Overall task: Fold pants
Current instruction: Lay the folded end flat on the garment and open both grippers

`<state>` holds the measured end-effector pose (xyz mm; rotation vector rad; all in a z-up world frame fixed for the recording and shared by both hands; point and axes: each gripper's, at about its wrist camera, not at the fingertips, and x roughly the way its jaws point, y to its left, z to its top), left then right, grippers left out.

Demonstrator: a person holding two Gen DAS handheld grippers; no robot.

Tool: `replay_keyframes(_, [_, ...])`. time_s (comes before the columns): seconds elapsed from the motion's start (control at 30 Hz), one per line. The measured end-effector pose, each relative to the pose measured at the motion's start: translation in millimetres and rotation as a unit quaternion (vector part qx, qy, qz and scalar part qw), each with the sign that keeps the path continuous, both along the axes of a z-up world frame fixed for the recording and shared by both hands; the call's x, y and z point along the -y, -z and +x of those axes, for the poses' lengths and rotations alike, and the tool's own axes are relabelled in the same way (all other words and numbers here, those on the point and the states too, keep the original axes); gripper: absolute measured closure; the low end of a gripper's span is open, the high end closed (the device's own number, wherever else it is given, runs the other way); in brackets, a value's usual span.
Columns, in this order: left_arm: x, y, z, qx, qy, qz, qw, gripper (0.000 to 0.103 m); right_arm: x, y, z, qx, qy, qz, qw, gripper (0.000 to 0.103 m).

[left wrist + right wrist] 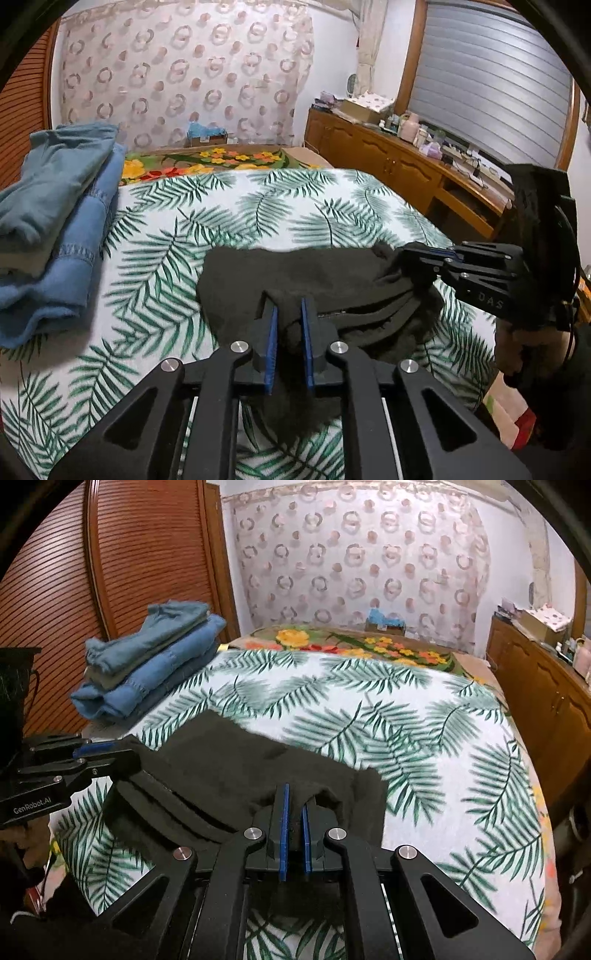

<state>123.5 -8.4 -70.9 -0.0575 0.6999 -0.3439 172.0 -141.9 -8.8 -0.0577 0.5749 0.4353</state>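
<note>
Dark grey pants lie folded in layers near the front edge of a bed with a palm-leaf cover. My left gripper is shut on the pants' near left edge. My right gripper is shut on the pants at their near right edge. The right gripper also shows in the left wrist view at the pants' right end. The left gripper shows in the right wrist view at the pants' left corner. The cloth is lifted slightly at both grips.
A stack of folded blue jeans and clothes sits on the bed's left side, also in the right wrist view. A wooden cabinet with clutter runs along the right. A louvred wooden door stands left. A floral blanket lies at the far end.
</note>
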Motion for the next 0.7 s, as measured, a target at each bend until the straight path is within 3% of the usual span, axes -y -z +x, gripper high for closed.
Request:
replay_keyframes(0.2, [1.1,-13.5,16.0,0.014,-0.006,0.003,0.9999,0.09,6.0,-9.7,12.0,0.011,0.014,0.012,1.0,0.097])
replay_keyframes(0.43, [2.3,-11.1,17.7,0.016,-0.008,-0.006,0.9998,0.09,2.9,-0.7,29.7,-0.002,0.019,0.003,1.0,0.097])
replay_keyframes(0.53, [3.0,-7.8,17.1,0.011,-0.012,0.002,0.9999,0.08,2.6,2.3,31.8,-0.01,0.019,0.003,1.0,0.097])
replay_keyframes(0.63, [1.0,-6.7,13.7,0.013,-0.015,0.005,0.9998,0.055,4.1,3.1,33.6,-0.015,0.019,0.008,1.0,0.097])
replay_keyframes(0.7, [-1.2,-7.2,10.3,0.016,-0.008,-0.002,0.9998,0.054,4.5,2.3,35.1,-0.018,0.019,0.006,1.0,0.095])
